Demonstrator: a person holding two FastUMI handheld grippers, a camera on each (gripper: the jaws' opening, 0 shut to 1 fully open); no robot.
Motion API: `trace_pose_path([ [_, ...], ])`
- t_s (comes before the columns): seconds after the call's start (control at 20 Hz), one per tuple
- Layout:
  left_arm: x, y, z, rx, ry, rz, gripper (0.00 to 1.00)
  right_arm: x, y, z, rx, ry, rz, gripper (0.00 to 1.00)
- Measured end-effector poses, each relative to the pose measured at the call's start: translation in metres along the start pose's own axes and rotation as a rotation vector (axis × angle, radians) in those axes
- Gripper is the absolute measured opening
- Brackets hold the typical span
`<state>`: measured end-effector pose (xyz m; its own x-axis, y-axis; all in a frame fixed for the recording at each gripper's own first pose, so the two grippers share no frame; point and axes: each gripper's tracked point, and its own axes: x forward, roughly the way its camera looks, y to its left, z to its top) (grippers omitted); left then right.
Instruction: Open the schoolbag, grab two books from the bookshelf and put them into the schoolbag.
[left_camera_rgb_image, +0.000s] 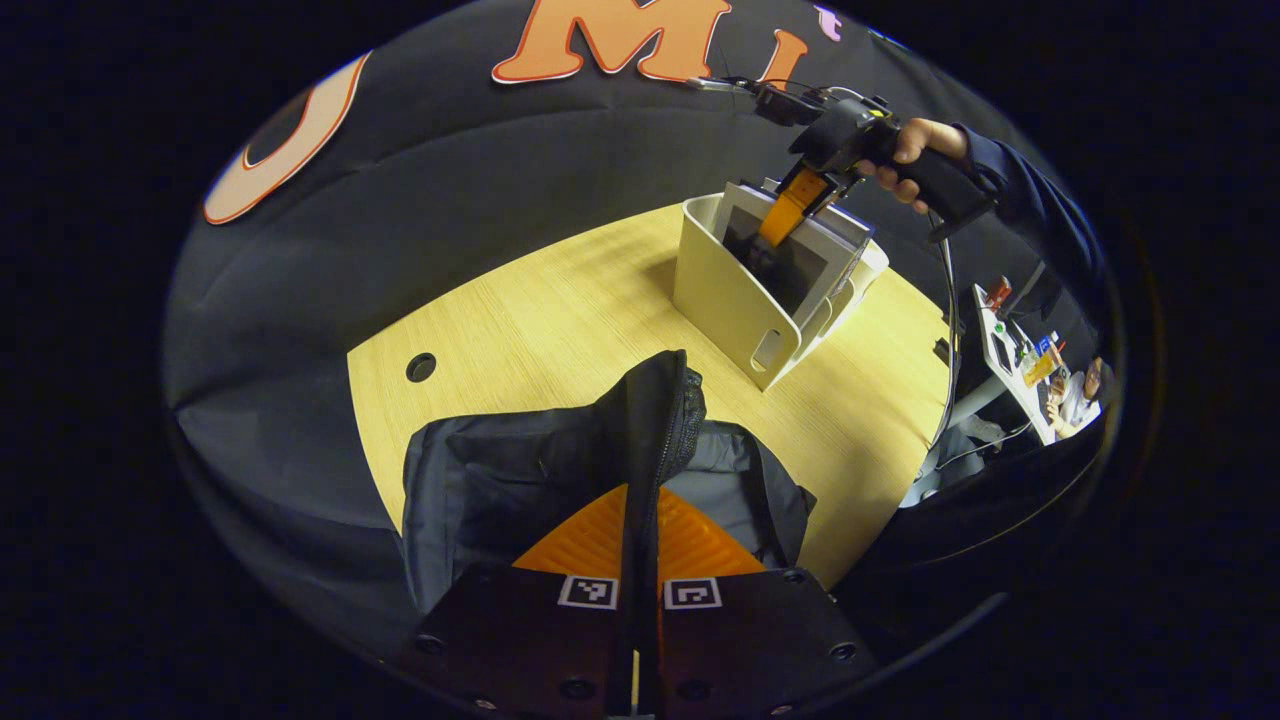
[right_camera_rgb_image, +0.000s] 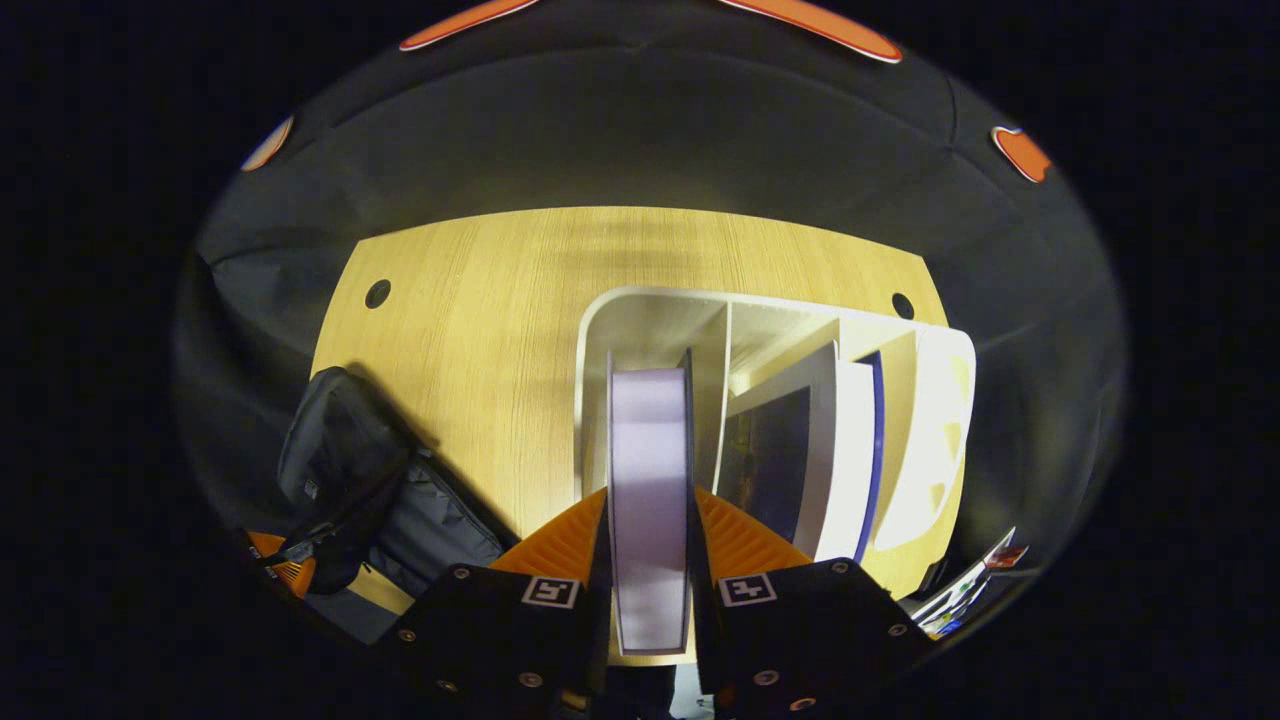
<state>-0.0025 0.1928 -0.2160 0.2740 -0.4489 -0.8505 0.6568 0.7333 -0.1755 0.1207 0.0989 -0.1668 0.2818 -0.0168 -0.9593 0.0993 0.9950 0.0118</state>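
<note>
While the left tool (left_camera_rgb_image: 640, 560) sits low over the black fabric schoolbag (left_camera_rgb_image: 520, 480) on the light wooden desk (left_camera_rgb_image: 560, 310), its two fingers are pinched together on a raised flap of the bag's zippered edge (left_camera_rgb_image: 665, 400), holding that strip of fabric up so the bag gapes open, and you can see the grey lining inside. Farther back on the desk stands the cream-white plastic bookshelf (left_camera_rgb_image: 735, 300), a slotted holder with a cut-out handle in its side. From the left gripper view, the right tool (left_camera_rgb_image: 790, 205) is up at the bookshelf, held by a hand (left_camera_rgb_image: 915, 150) in a dark sleeve, with its fingers down on a grey-covered book (left_camera_rgb_image: 790, 265) that stands tilted in the rack. In the right gripper view you look straight down into the bookshelf (right_camera_rgb_image: 650, 310) and its dividers: the right tool (right_camera_rgb_image: 648, 560) has both fingers closed on the book with the pale lavender page edge (right_camera_rgb_image: 648, 470), one finger on each cover, the book standing upright in the leftmost slot. The next slot over holds more books, a dark blue-covered book (right_camera_rgb_image: 770, 450) leaning against a white one with a blue spine. Over to the left in that same view the schoolbag (right_camera_rgb_image: 340, 450) lies on the desk (right_camera_rgb_image: 500, 300), well apart from the bookshelf, with the left tool at its lower edge. Can't tell if the book is lifted clear of the slot floor.
</note>
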Motion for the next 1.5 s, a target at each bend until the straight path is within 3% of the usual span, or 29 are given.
trace_pose_path([
  [0.15,0.0,-0.001,-0.001,0.002,0.0,-0.008,0.03,-0.018,-0.006,-0.011,-0.011,-0.013,-0.008,0.34],
  [0.8,-0.003,-0.004,0.0,0.017,0.009,0.002,0.03,-0.096,-0.003,-0.073,0.032,-0.134,0.092,0.32],
  [1.2,-0.007,-0.01,0.0,-0.001,0.009,0.015,0.03,-0.118,-0.021,-0.126,0.031,-0.151,0.114,0.3],
  [1.5,-0.008,-0.016,-0.001,-0.009,0.013,0.026,0.03,-0.112,-0.013,-0.171,0.137,-0.112,0.245,0.3],
])
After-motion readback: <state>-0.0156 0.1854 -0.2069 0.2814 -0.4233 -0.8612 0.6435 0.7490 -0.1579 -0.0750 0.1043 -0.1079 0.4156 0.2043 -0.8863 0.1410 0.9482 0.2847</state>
